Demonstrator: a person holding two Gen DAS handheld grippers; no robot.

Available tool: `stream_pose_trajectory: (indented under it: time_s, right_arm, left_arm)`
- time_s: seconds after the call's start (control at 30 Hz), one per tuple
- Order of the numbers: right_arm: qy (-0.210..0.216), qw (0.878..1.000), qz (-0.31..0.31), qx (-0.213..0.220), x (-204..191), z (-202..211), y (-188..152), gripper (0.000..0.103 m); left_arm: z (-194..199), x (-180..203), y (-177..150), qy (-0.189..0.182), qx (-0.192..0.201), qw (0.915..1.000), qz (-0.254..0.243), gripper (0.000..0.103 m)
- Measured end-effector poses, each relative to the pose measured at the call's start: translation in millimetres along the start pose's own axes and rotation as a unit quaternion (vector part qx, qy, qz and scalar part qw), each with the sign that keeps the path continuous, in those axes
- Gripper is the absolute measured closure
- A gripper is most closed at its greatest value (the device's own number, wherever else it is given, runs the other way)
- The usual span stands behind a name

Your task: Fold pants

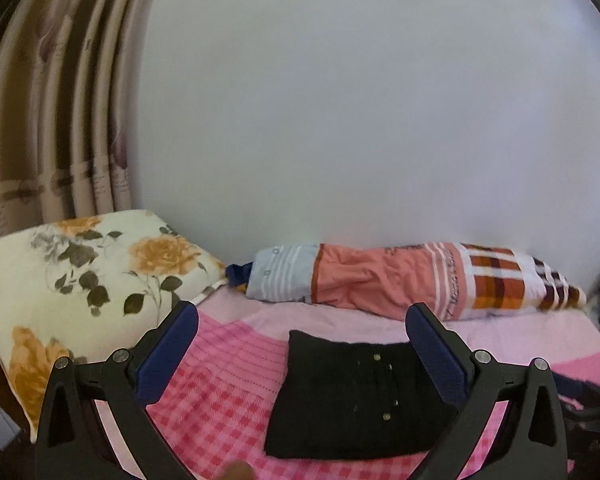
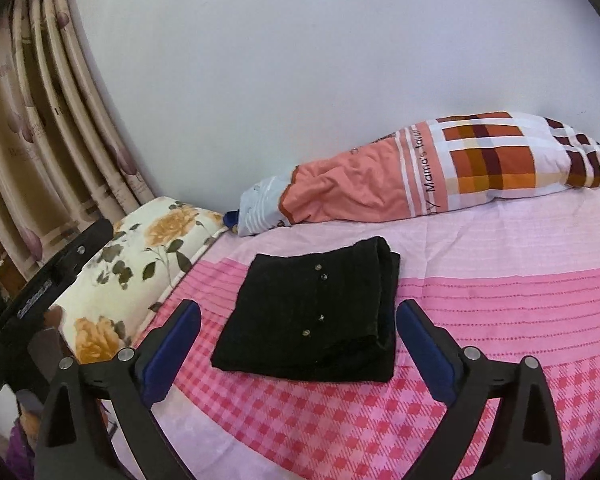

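The black pants (image 1: pixel 352 400) lie folded into a compact rectangle on the pink checked bedsheet (image 1: pixel 219 392), with small metal studs on top. My left gripper (image 1: pixel 302 316) is open and empty, held above the near side of the pants. In the right wrist view the folded pants (image 2: pixel 312 312) lie flat ahead. My right gripper (image 2: pixel 297 312) is open and empty, just in front of the pants, touching nothing. The left gripper's body (image 2: pixel 55 272) shows at the left edge of that view.
A floral pillow (image 1: pixel 79 288) lies at the left end of the bed. A long orange, plaid and striped pillow (image 1: pixel 412 280) lies along the white wall (image 1: pixel 360 120). Striped curtains (image 1: pixel 59 100) hang at the left. The bedsheet (image 2: pixel 500 300) spreads to the right.
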State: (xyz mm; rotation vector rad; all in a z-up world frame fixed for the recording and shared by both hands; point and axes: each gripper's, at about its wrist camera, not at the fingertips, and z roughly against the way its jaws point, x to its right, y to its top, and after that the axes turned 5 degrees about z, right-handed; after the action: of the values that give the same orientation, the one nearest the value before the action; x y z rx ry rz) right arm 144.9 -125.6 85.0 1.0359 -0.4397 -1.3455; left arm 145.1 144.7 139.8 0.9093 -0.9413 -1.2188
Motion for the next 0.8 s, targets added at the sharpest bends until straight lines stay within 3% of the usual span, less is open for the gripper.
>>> stream_pose_trajectory:
  time_s: [0.13, 0.4, 0.8]
  right_arm:
    - [-0.024, 1.000, 0.011, 0.001, -7, 4, -3, 0.004]
    - [-0.036, 0.999, 0.022, -0.002, -16, 8, -8, 0.003]
    - [-0.040, 0.999, 0.018, -0.019, -14, 1, -12, 0.002]
  left_arm:
    - [-1, 10, -9, -0.012, -0.022, 0.9993, -0.027, 0.000]
    - [1, 9, -18, -0.039, -0.039, 0.9984, -0.009, 0.000]
    - [-9, 3, -26, -0.028, -0.070, 0.9971, -0.005, 0.000]
